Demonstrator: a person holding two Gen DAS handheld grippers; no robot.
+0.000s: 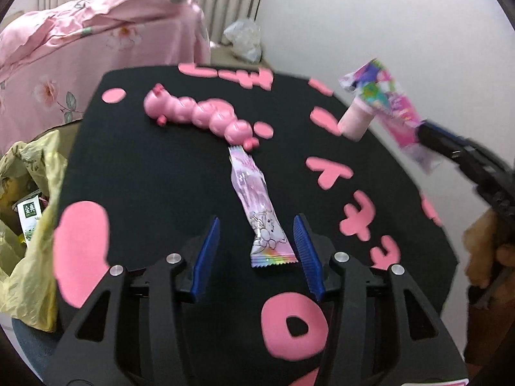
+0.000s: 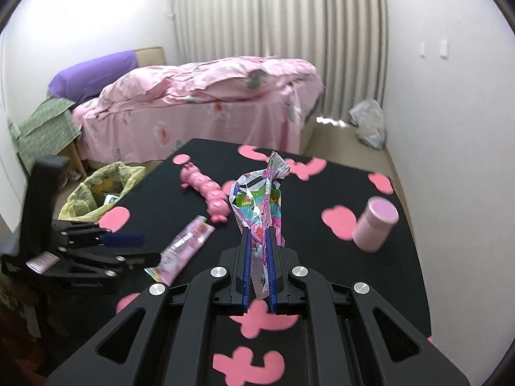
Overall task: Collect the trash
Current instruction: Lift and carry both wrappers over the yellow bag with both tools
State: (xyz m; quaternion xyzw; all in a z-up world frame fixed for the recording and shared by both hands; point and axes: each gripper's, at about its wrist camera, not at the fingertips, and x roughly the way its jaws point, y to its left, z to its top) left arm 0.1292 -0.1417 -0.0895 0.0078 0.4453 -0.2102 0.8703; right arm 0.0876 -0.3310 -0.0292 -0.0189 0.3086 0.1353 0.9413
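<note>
Left wrist view: left tongs (image 1: 257,244) stand open, pads either side of the pink wrapper (image 1: 257,206) lying flat on the black counter (image 1: 154,173) w/ pink shapes; pads not pressing it, so that piece is not yet picked up. Pink caterpillar toy (image 1: 199,114) lies just past the wrapper's far end, looks like a toy, not trash. Yellow bin bag (image 1: 29,212) sits off the counter's left edge w/ some packaging already in it. At right, right tongs (image 1: 421,135) hold the colourful wrapper (image 1: 386,103) up in the air.

Right wrist view: right tongs (image 2: 257,251) clamped on the colourful wrapper (image 2: 260,199), clear of the counter (image 2: 322,167). Pink jar (image 2: 375,225) lies tilted on the counter at right. Bin bag (image 2: 96,189) far left, beyond the left tongs (image 2: 141,247).

Progress, my read: approx. midway. One wrapper in hand but not binned, one left to grab; jar maybe too.
</note>
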